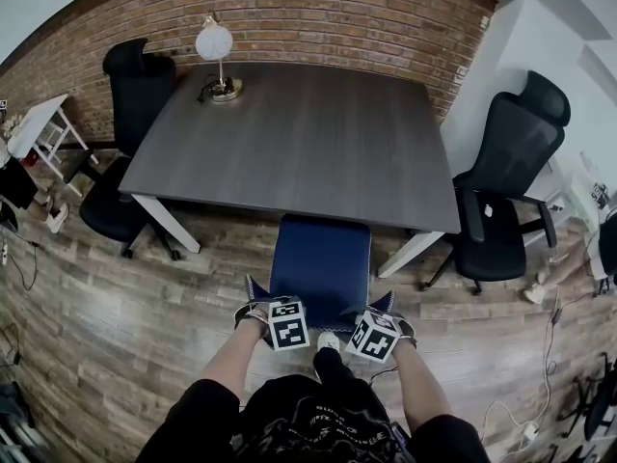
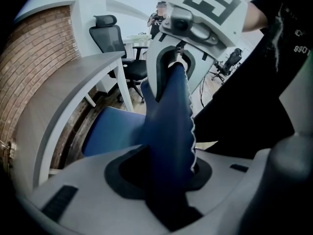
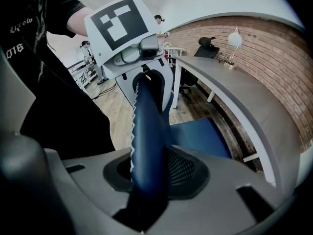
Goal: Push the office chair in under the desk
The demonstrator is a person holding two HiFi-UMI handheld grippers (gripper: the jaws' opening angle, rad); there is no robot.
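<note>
Two hand-held grippers [image 1: 258, 307] [image 1: 386, 309] clamp the office chair [image 1: 321, 263].

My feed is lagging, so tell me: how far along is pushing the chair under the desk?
Done: left hand-held gripper and right hand-held gripper are each shut on the chair backrest, and the seat meets the desk at its front edge. In hand: the push itself. Left: nearly the whole seat sits outside the desk.

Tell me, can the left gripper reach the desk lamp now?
Probably not: the lamp stands at the desk's far corner, while the left gripper is shut on the blue chair's backrest at the near side.
</note>
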